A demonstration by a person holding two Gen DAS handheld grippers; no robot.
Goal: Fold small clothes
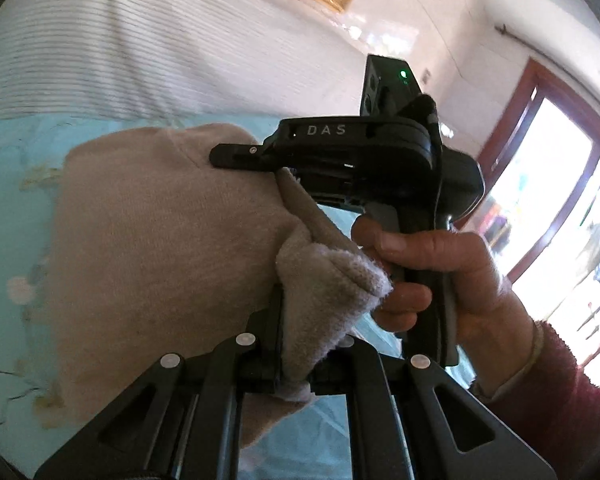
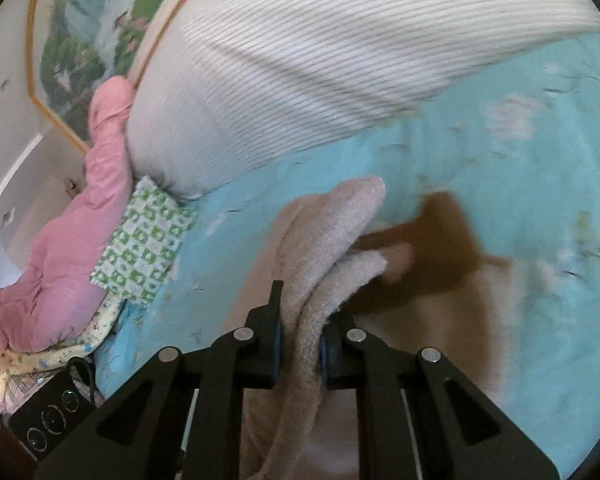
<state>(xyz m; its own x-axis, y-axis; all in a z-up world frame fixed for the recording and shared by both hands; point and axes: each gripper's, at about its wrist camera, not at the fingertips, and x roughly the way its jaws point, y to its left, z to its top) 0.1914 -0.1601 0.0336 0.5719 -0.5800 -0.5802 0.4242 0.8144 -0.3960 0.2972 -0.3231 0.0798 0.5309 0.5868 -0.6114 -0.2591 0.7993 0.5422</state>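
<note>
Beige knit fabric is what we hold: the small sweater (image 1: pixel 152 240) hangs over the light blue floral bedsheet (image 1: pixel 16 184), left of our right hand (image 1: pixel 440 276). Our left gripper (image 1: pixel 300 344) pinches a bunched fold of it. From the right wrist, a pink quilt (image 2: pixel 60 240) lies far left; our right gripper (image 2: pixel 300 344) clamps a doubled sweater edge.

Bright daylight, window (image 1: pixel 548 216) blown out w/ glare, motion blur, fisheye warp at edges
</note>
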